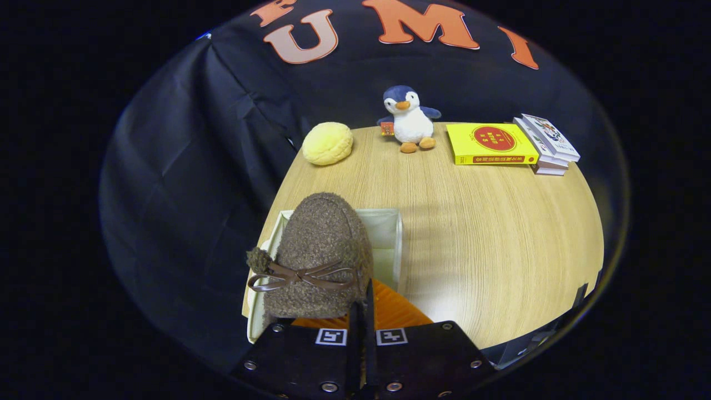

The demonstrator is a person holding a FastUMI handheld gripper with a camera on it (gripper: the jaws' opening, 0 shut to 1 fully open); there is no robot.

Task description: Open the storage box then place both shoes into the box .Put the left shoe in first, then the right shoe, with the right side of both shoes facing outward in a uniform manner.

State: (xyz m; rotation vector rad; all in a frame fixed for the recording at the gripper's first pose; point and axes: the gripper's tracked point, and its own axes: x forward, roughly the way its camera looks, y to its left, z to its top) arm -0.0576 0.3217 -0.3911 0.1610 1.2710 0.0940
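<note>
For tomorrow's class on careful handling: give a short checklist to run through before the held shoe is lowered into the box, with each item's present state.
1. Grip: gripper fingers look closed together on the brown shoe at its edge: ok.
2. Box open: white storage box shows an open top, interior visible: ok.
3. Shoe over the box: it hangs above the box's left part: ok.
4. Which shoe, left or right: cannot tell.
5. Side facing outward: cannot tell.
6. Space inside under the shoe: hidden by the shoe: cannot tell.
</note>
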